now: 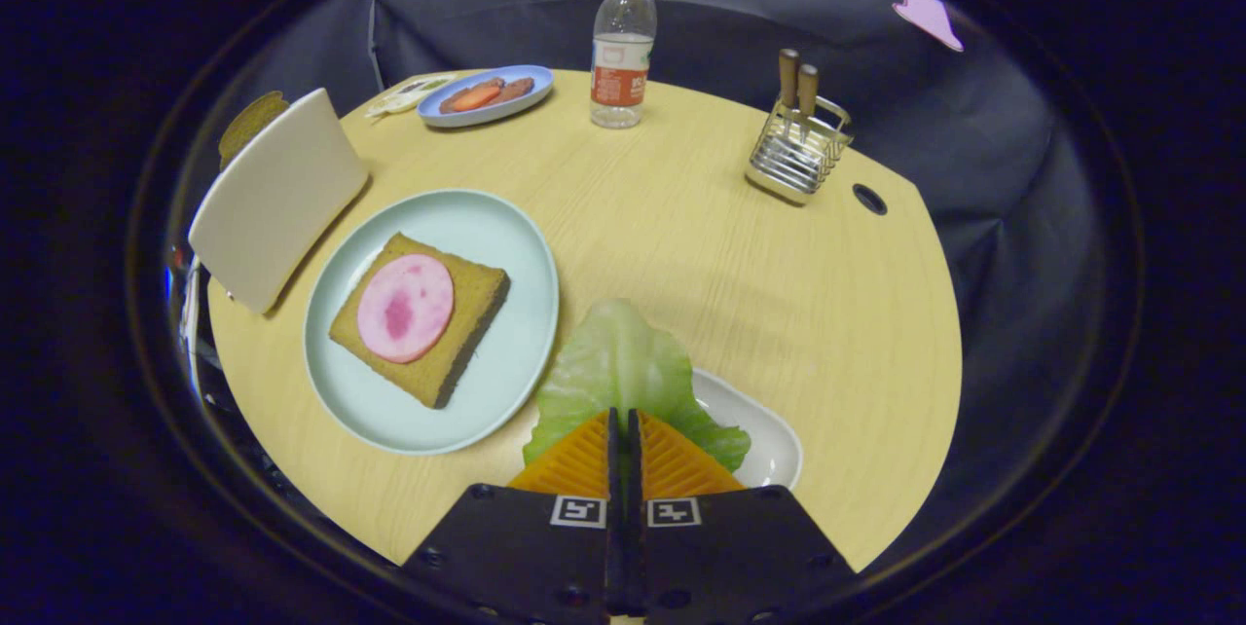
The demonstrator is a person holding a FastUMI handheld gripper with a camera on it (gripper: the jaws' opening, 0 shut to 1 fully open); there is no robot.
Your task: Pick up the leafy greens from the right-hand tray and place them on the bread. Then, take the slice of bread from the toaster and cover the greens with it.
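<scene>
My gripper (623, 414) is shut on a pale green lettuce leaf (623, 362), which fans out ahead of the fingertips. Under it and to the right is the white tray (769, 440). Whether the leaf still touches the tray I cannot tell. Left of the leaf is a pale green plate (526, 245). It carries a brown bread slice (467, 313) topped with a round pink ham slice (406, 307). Further left stands the white toaster (277, 192), and a brown bread slice (251, 122) sticks out of its top.
On the far side of the round wooden table (681, 245) stand a water bottle (621, 51), a blue plate (487, 97) of food and a wire rack (798, 143) with two wooden handles. A dark hole (869, 199) lies near the rack.
</scene>
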